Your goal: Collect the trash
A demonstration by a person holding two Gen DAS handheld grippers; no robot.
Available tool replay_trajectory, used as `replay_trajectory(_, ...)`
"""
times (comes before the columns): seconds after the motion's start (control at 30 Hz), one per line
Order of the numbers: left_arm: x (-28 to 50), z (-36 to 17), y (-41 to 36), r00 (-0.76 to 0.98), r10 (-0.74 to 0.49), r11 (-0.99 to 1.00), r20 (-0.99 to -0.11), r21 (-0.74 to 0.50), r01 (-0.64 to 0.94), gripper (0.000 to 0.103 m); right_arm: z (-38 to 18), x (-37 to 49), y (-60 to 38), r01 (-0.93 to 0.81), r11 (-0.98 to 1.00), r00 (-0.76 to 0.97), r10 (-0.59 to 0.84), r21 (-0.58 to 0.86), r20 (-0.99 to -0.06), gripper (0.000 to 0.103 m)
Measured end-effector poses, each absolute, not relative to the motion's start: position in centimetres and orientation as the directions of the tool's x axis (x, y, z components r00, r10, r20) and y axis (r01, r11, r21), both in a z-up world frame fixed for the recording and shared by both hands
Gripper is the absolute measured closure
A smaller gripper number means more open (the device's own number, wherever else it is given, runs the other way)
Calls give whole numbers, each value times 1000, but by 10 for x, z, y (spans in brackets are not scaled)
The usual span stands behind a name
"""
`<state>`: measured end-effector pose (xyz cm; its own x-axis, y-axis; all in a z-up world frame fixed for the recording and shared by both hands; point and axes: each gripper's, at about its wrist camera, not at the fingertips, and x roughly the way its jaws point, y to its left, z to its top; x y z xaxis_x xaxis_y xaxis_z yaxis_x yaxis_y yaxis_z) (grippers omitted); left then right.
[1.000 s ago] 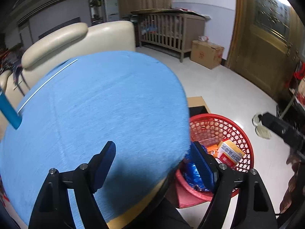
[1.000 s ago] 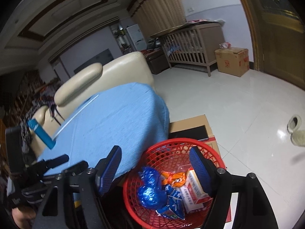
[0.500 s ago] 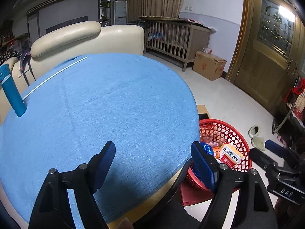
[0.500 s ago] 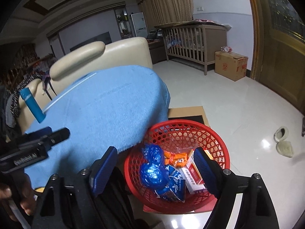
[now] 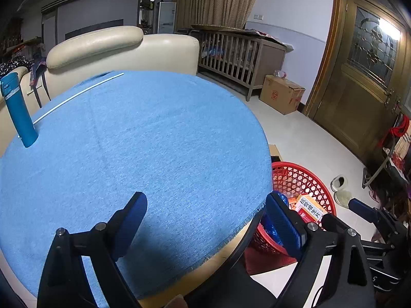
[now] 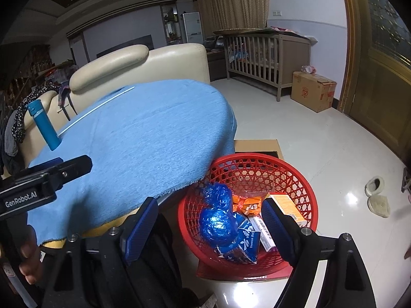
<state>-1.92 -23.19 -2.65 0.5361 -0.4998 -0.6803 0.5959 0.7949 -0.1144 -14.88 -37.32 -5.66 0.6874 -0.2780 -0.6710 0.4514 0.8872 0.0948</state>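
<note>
**Trash gathered in basket; both tools empty**

Item 1. Left hand-held gripper (image 5: pixel 206 215): jaws spread wide, nothing between them. It hangs over the near edge of the surface (image 5: pixel 143 138), which is round and covered in blue cloth. Compared with a second ago its view has swung up and back, so that more of the cloth and less of the basket shows.

Item 2. Right hand-held gripper (image 6: pixel 209 217): jaws likewise wide apart and holding nothing. It is poised above the red basket (image 6: pixel 305 184), slightly farther back than a second ago.

Item 3. Red basket: stands on the floor just beside the surface's edge, partly under the cloth overhang. Contents: crumpled blue wrappers (image 6: pixel 218 218), an orange packet (image 6: pixel 246 202), a white and orange box (image 6: pixel 285 205), and a small blue pack (image 6: pixel 244 241).

Item 4. Surface: carries only a blue bottle (image 5: pixel 18 110), upright near the far left edge, and a thin white rod (image 5: pixel 77 95). No loose trash is visible on it.

Assessment: with both tools empty and drawing away, the collecting appears finished or nearly so; the bottle is probably not trash.
</note>
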Motion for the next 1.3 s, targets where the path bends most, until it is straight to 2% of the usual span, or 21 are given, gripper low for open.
replay_trajectory(1.3, -30, -30, -239, 528, -503, 770, -684, -78, 633, 9, -59, -155, -382, 525, 845, 661, -333, 97, -673, 18)
